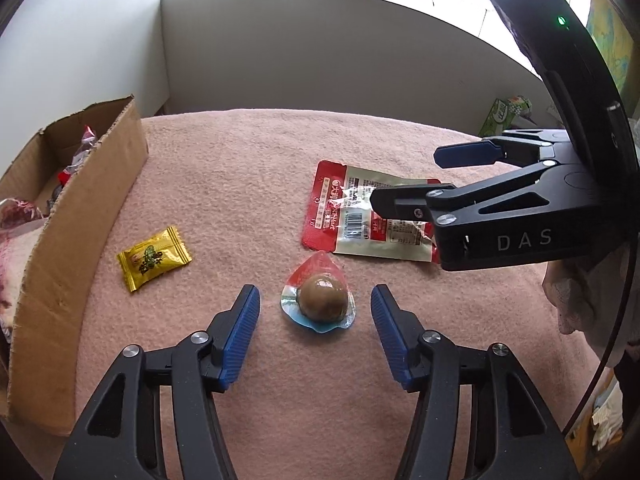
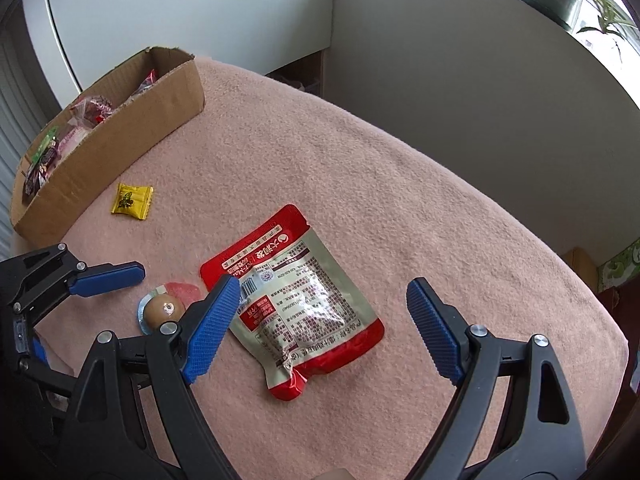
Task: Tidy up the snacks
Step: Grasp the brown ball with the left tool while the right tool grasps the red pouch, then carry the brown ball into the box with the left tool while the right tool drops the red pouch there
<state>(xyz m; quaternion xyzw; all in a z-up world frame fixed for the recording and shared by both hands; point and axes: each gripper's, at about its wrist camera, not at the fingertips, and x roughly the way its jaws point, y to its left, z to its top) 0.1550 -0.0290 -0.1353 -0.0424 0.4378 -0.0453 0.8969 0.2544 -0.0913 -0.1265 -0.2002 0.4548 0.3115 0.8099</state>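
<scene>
Three snacks lie loose on a desk draped in a pink fleece cloth [image 1: 224, 184], beside a cardboard box [image 1: 86, 216] that already holds several packets. The left gripper [image 1: 316, 330] hangs low over a vacuum-sealed braised egg [image 1: 322, 301], its blue fingers [image 1: 240, 334] released and standing apart on either side of the pack without touching it. The right gripper [image 2: 324, 330] is spread wide above a flat red-and-cream pouch [image 2: 296, 304] lying just beside the egg, nothing between its pads. A small yellow candy wrapper [image 1: 154, 258] rests nearer the box, well apart from both tools.

The egg looks light but firm and rounded under slick film, likely to squirt sideways if pinched high; a hold low across its widest part, or on the flat sealed rim, seems safest. The pouch appears thin, limp and glossy, lying flush on the cloth, so a pinch across one edge or the crinkled lower corner would probably serve better than a squeeze across its full width. The yellow sweet should be nearly weightless, its crimped ends offering the easiest purchase.
</scene>
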